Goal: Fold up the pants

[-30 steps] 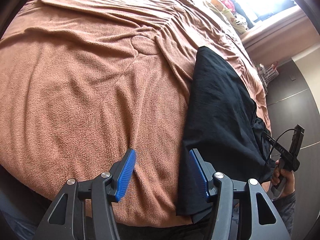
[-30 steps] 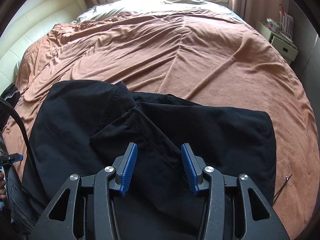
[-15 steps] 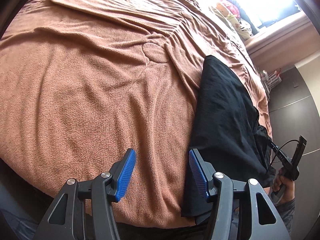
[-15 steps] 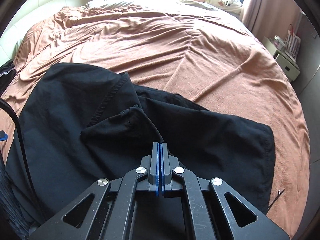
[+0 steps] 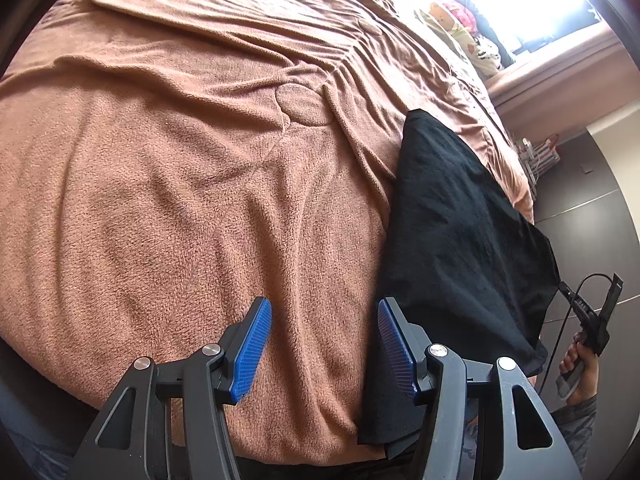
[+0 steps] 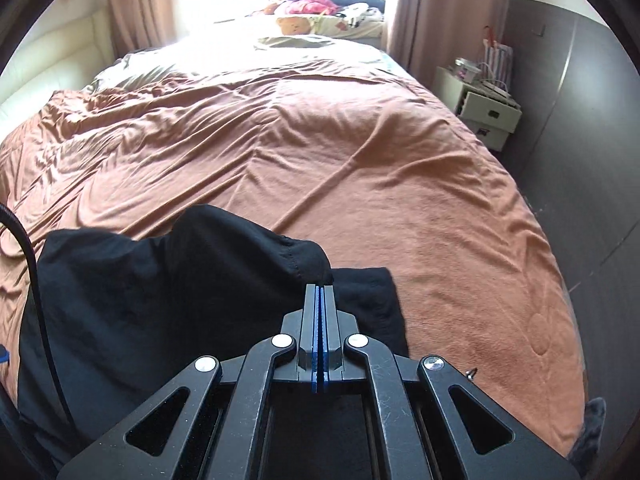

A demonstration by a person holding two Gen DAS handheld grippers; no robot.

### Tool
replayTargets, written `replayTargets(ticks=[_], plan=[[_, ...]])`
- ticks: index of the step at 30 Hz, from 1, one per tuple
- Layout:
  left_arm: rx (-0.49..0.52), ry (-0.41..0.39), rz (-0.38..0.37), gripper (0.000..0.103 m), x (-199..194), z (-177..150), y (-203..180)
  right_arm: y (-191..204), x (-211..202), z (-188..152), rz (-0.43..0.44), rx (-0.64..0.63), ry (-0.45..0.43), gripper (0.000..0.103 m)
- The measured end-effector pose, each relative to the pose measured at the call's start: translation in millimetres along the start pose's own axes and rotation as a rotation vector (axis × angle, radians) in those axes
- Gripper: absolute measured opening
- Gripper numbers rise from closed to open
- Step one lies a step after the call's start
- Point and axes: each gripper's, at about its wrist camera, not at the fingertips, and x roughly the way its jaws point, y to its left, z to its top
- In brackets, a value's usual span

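The black pants (image 5: 452, 220) lie on the brown blanket near the bed's foot edge. My left gripper (image 5: 324, 322) is open and empty above bare blanket, its right finger beside the pants' left edge. My right gripper (image 6: 319, 290) is shut on a raised fold of the pants (image 6: 224, 256), lifting that edge above the rest of the cloth. In the left wrist view the right gripper's handle (image 5: 596, 320) shows in a hand past the pants' far side.
The brown blanket (image 6: 360, 152) covers the wide bed. Pillows and soft toys (image 6: 320, 16) lie at the head by the window. A white nightstand (image 6: 480, 104) stands at the right, by a dark wardrobe wall (image 6: 592, 128).
My right gripper closed on the pants and lifted the fold upward and forward. My left gripper drifted slightly left of the pants and stayed open.
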Motion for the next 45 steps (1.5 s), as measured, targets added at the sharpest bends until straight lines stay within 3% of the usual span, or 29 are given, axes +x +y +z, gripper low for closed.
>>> replayTargets(ticks=[5, 9, 12, 25, 26, 28, 30, 31, 38, 45], plan=[[0.003, 0.003, -0.004, 0.058, 4.2, 2.2, -2.6, -9.3, -1.6, 1.1, -0.050, 0.075, -0.002, 0.000], [0.009, 0.008, -0.002, 0.058, 5.8, 1.5, -3.0, -8.4, -13.2, 1.3, -0.066, 0.107, -0.052, 0.000], [0.013, 0.010, -0.002, 0.058, 5.7, 0.9, -4.1, -8.7, -4.2, 0.6, -0.104, 0.109, 0.016, 0.000], [0.034, 0.020, -0.022, 0.058, 8.2, -6.1, -10.8, -38.0, -28.1, -64.3, 0.144, 0.265, 0.164, 0.000], [0.036, 0.021, -0.023, 0.058, 7.9, -7.0, -11.5, -43.0, -31.2, -70.2, 0.157, 0.283, 0.175, 0.003], [0.040, 0.023, -0.027, 0.058, 7.5, -8.7, -13.4, -52.2, -39.3, -79.8, 0.179, 0.312, 0.174, 0.020], [0.044, 0.024, -0.030, 0.058, 7.1, -10.6, -15.0, -63.2, -46.9, -85.4, 0.192, 0.343, 0.158, 0.057], [0.045, 0.025, -0.032, 0.058, 6.7, -11.6, -15.6, -66.0, -51.7, -87.8, 0.197, 0.358, 0.151, 0.061], [0.053, 0.024, -0.037, 0.058, 2.2, -18.4, -18.3, -68.9, -65.8, -119.9, 0.283, 0.456, 0.151, 0.061], [0.053, 0.019, -0.034, 0.058, 0.0, -20.2, -17.6, -69.8, -49.3, -136.0, 0.356, 0.551, 0.169, 0.061]])
